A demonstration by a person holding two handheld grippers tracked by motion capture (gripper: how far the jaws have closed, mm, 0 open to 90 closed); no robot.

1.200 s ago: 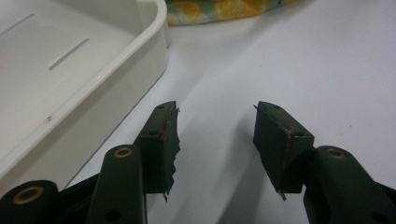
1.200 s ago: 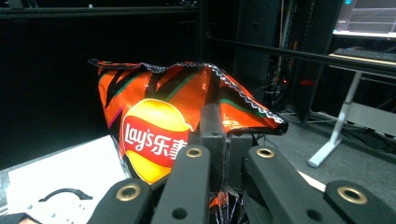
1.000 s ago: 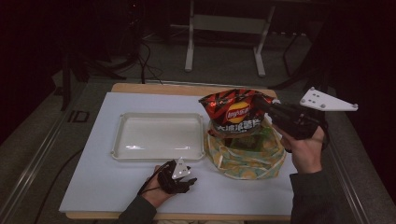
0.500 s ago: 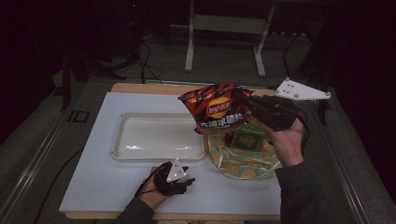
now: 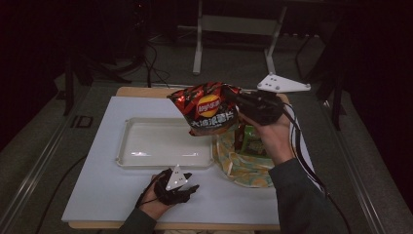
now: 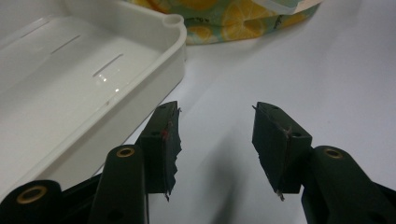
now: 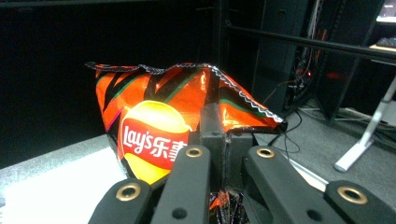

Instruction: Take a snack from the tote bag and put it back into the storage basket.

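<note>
An orange and black Lay's crisp bag (image 5: pixel 209 108) hangs in the air above the right end of a white tray (image 5: pixel 146 146). My right gripper (image 5: pixel 233 97) is shut on the bag's top right corner. In the right gripper view the bag (image 7: pixel 154 121) hangs just ahead, pinched between the closed jaws of that gripper (image 7: pixel 218 135). My left gripper (image 5: pixel 187 187) rests on the white table near the front edge, open with nothing between its fingers. The left gripper view has that gripper (image 6: pixel 215 140) beside the tray's corner (image 6: pixel 173 28).
A lemon-print cloth basket (image 5: pixel 243 165) stands right of the tray, with a green packet (image 5: pixel 253 144) inside; its edge (image 6: pixel 224 18) is in the left gripper view. The white table top (image 5: pixel 97 195) rests on a wooden table. A metal stand (image 5: pixel 234 29) is behind.
My right hand has carried the crisp bag leftward, from over the basket to over the tray's right end. The left hand has stayed put.
</note>
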